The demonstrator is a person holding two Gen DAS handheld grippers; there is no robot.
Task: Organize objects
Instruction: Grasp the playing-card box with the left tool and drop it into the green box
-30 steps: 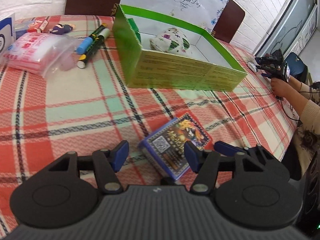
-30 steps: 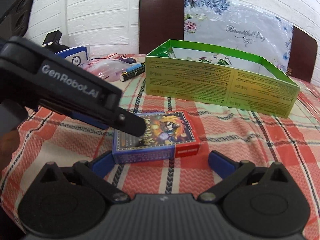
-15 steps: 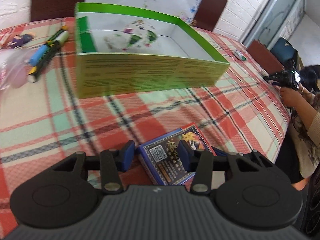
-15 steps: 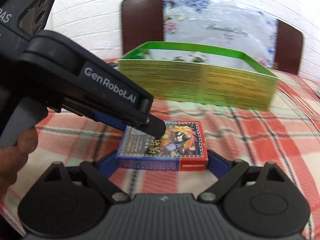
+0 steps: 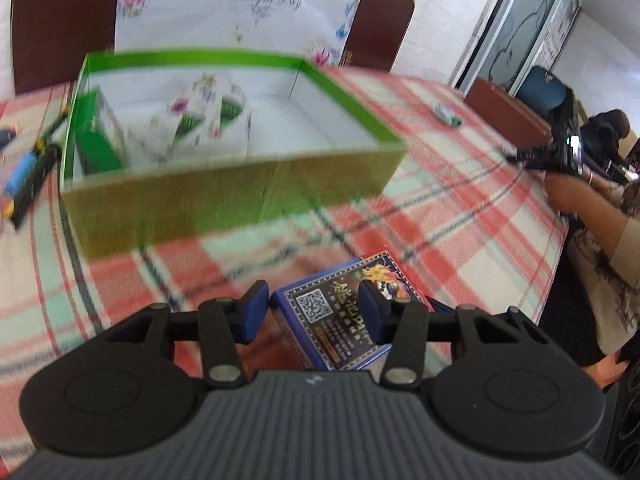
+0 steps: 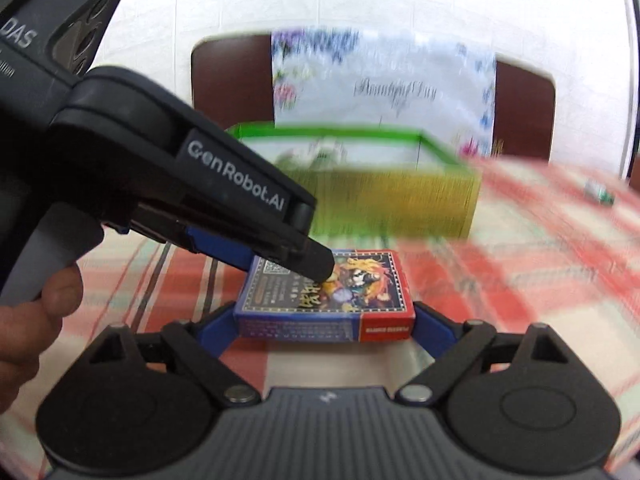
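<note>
A blue and red card box (image 5: pixel 340 320) (image 6: pixel 326 296) lies flat on the plaid tablecloth in front of a green open box (image 5: pixel 224 196) (image 6: pixel 384 204). My left gripper (image 5: pixel 314 312) has its left pad beside the card box's edge and its right pad over the top face; whether it grips is unclear. My right gripper (image 6: pixel 324 330) has its jaws against both ends of the card box. The left gripper's body (image 6: pixel 192 188) crosses the right wrist view above the card box. The green box holds a floral white pouch (image 5: pixel 200 116) and a green packet (image 5: pixel 98 136).
Markers (image 5: pixel 28 172) lie on the table left of the green box. A small item (image 5: pixel 446 114) lies at the far right of the table. A seated person (image 5: pixel 600 216) holds a device at the table's right edge. Chairs stand behind the table.
Both grippers have closed in on the card box. The left jaws narrowed onto it and the right jaws came against its two ends. Both views moved nearer the green box.
</note>
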